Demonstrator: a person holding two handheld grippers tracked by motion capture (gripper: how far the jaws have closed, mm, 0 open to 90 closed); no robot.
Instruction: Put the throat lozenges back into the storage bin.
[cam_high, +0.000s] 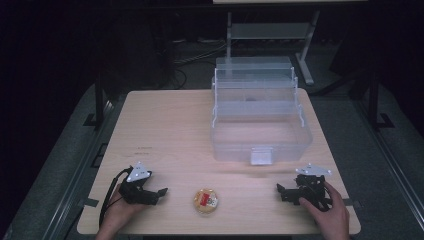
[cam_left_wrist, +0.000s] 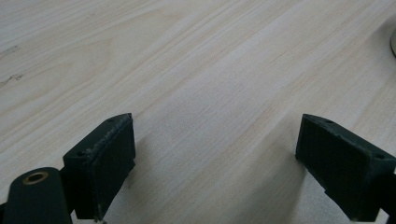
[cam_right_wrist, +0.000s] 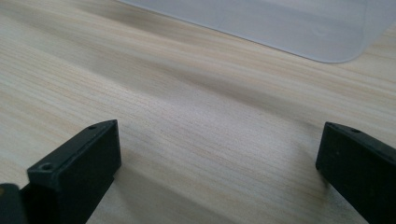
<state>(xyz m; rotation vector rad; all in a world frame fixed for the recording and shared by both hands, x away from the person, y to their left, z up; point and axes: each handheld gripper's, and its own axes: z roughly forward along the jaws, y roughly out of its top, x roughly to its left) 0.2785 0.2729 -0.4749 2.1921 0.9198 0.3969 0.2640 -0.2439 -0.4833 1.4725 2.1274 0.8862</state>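
A clear plastic box (cam_high: 261, 135) with stepped fold-out trays stands open on the right half of the wooden table (cam_high: 170, 125). Near the front edge lies a small round packet (cam_high: 206, 200), yellowish with a red and white label. My left gripper (cam_high: 159, 194) rests on the table left of the packet, open, jaws pointing right toward it. My right gripper (cam_high: 282, 192) rests at the front right, open, jaws pointing left. In the left gripper view the gripper (cam_left_wrist: 215, 163) has bare wood between its jaws. In the right gripper view the gripper (cam_right_wrist: 217, 172) faces the box's wall (cam_right_wrist: 280, 28).
A person's hands (cam_high: 327, 215) hold both grippers at the table's front edge. A metal frame (cam_high: 270, 35) and cables sit on the dark floor behind the table. The packet's rim (cam_left_wrist: 393, 44) shows at the right edge of the left gripper view.
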